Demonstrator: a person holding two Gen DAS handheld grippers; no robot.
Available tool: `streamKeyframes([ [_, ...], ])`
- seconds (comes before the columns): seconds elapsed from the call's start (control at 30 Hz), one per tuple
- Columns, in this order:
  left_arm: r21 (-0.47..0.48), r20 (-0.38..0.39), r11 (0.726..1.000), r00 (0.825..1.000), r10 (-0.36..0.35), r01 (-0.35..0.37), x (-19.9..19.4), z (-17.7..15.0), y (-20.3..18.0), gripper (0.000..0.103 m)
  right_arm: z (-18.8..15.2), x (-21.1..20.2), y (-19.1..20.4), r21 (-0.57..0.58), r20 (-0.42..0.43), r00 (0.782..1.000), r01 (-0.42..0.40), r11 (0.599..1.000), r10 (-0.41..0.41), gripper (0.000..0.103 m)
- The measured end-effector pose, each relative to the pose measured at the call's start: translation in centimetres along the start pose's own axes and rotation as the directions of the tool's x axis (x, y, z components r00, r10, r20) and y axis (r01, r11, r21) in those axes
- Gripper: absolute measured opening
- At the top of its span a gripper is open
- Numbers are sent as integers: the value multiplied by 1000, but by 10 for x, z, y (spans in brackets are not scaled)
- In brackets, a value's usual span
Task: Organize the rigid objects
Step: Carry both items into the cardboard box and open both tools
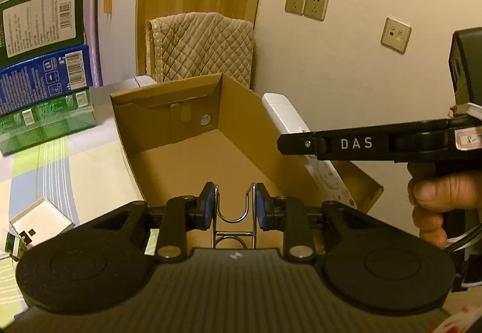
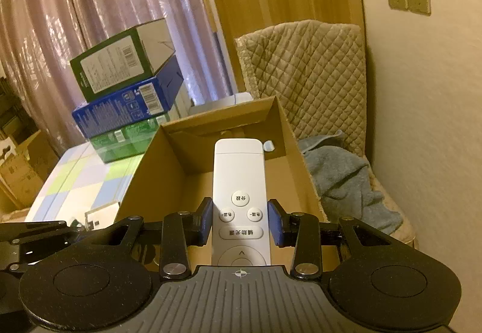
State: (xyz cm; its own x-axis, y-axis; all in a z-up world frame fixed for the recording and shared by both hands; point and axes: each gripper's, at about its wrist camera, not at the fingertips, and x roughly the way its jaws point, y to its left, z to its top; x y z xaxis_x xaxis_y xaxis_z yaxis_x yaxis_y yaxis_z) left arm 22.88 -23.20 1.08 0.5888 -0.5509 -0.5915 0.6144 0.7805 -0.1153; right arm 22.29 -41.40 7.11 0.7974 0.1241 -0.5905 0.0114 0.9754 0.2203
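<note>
So the left gripper [image 1: 235,206] was clamped tight on a bent wire rack [image 1: 233,217], holding it over the near end of the open cardboard box [image 1: 241,119] on the checkered table [image 1: 60,170]. The right gripper [image 2: 239,220] had its blue pads [image 2: 205,220] squeezed shut on the sides of a white remote [image 2: 239,182], buttons up, poking out over the same box. Three stacked cartons [image 2: 126,104] sat just beside the box, and a small white box [image 1: 40,220] lay near the table edge.
</note>
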Motion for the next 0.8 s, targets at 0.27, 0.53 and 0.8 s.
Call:
streamKeyframes([
  [0.27,-22,30,1000,999,15,-14,-15,5,9,31,-9,6,6,-37,-16,1000,20,999,-21,35],
  [0.53,-49,87,997,994,69,-65,-51,6,25,31,-10,9,12,-70,-18,999,34,997,-36,36],
  [0.8,-68,100,993,990,98,-92,-69,-1,34,32,-12,16,15,-68,-20,999,49,997,-50,36],
])
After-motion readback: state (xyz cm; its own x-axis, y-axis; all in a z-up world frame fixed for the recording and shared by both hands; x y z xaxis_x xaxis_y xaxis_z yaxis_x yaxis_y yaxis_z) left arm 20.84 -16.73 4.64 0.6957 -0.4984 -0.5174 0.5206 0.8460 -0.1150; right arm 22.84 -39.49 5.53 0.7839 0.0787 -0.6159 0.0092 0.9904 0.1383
